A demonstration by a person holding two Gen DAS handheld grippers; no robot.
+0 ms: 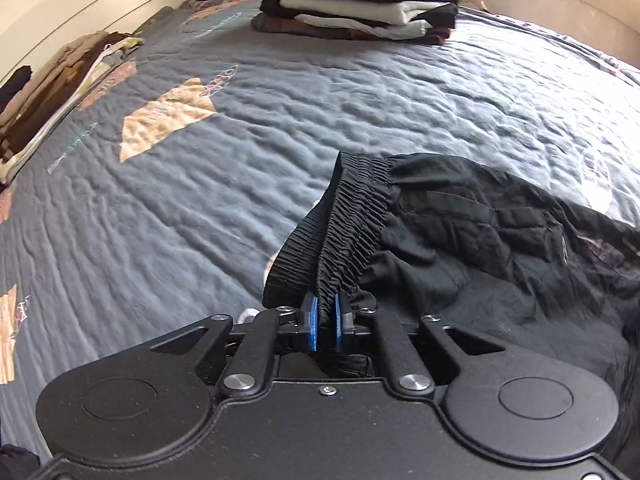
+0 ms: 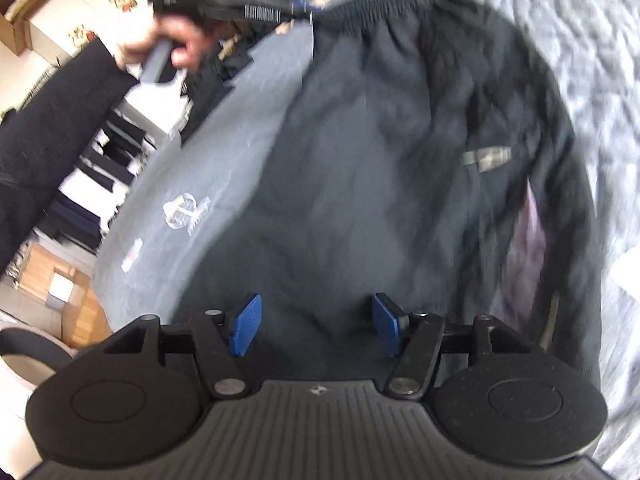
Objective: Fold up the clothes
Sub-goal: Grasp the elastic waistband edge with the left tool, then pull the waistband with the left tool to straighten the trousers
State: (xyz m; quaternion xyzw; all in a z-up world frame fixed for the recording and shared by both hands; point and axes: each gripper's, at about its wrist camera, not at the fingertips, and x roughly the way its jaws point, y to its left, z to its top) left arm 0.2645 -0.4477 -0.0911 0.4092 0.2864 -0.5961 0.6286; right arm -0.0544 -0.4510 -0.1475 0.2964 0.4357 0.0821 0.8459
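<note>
The left hand-held gripper (image 1: 325, 322) is clamped on the black trousers' elastic waistband (image 1: 344, 224); the right hand-held gripper (image 2: 316, 324), apart, should probably pinch the fabric squarely before folding.

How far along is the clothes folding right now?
Done: a tall folded stack at the bed's far end. In hand: the left gripper pinches the black pants by the waistband; the right gripper hovers open above them. Left: folding these pants.

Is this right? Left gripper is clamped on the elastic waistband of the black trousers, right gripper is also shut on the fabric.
Not quite. The left gripper is clamped on the elastic waistband of the black trousers, as the left wrist view shows. But the right gripper is open: in the right wrist view its blue pads stand wide apart above the fabric, gripping nothing.
</note>
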